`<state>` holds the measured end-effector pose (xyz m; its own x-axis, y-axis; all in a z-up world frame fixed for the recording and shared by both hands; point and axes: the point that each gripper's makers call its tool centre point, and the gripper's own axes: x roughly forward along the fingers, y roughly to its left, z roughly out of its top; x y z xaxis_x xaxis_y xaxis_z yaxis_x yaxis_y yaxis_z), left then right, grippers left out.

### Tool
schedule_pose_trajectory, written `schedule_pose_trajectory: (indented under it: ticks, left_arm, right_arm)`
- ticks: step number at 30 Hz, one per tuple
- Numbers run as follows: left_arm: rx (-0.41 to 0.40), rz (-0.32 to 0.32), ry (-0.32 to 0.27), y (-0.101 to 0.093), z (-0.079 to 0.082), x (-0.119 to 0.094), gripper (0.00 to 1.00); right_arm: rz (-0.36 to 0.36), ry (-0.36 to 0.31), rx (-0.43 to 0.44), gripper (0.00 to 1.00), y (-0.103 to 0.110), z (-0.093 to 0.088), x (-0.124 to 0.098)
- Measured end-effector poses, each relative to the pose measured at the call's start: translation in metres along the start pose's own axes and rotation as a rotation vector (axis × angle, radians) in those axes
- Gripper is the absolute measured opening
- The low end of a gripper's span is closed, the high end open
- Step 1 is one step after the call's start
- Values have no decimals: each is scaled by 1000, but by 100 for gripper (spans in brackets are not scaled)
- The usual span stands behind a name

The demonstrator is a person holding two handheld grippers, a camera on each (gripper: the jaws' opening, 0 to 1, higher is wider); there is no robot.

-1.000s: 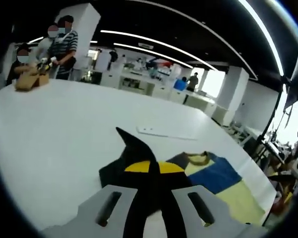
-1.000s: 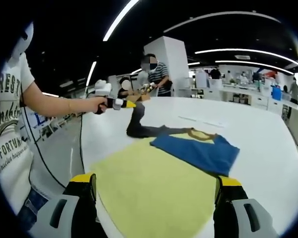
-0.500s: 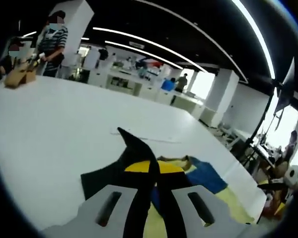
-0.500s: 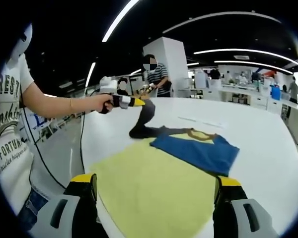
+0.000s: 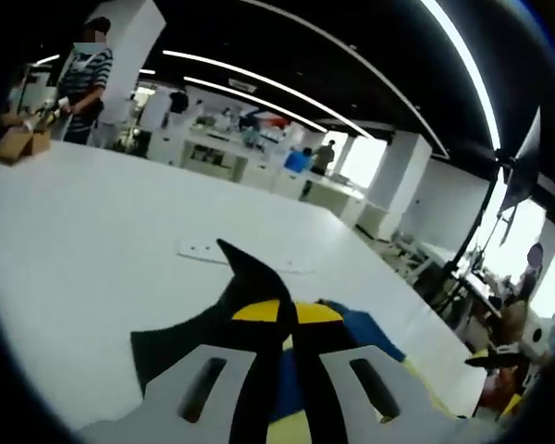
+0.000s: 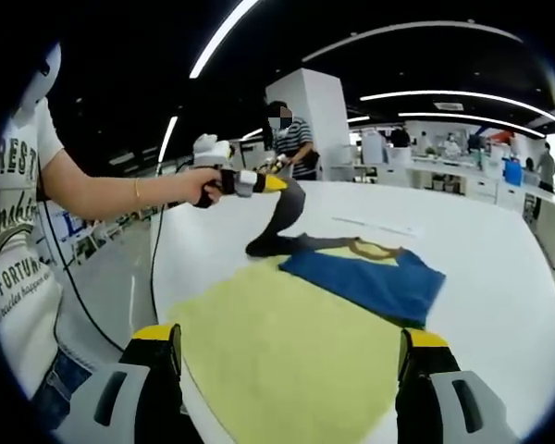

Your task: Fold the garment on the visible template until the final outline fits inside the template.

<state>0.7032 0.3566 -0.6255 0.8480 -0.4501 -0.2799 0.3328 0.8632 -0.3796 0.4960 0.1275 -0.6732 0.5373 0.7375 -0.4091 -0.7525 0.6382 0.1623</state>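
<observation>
A blue garment (image 6: 365, 277) with a tan collar lies partly on a pale yellow template (image 6: 287, 351) on the white table (image 6: 481, 250). Its dark sleeve (image 6: 282, 222) is lifted off the table, and my left gripper (image 6: 276, 183), held in a person's hand, is shut on its end. In the left gripper view the left gripper (image 5: 287, 313) pinches that dark sleeve (image 5: 245, 301), with the blue garment (image 5: 375, 335) and the template (image 5: 301, 427) below and to the right. My right gripper (image 6: 291, 365) hovers open over the template's near edge with nothing between its fingers.
A thin white strip (image 6: 375, 225) lies on the table beyond the garment. A person in a striped shirt (image 6: 291, 139) stands at the far end, near a cardboard box (image 5: 18, 143). The table edge (image 6: 162, 296) runs along the left, next to the person holding the grippers.
My left gripper has carried the raised dark sleeve to the right, closer to the blue body of the garment. The right gripper has stayed still and open.
</observation>
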Motion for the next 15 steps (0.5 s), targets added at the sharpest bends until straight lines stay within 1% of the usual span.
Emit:
schedule_pose_trajectory:
  ticks: [15]
  left_arm:
    - [14, -73, 39, -42, -15, 23, 1]
  right_arm:
    - [-9, -2, 10, 95, -1, -2, -1]
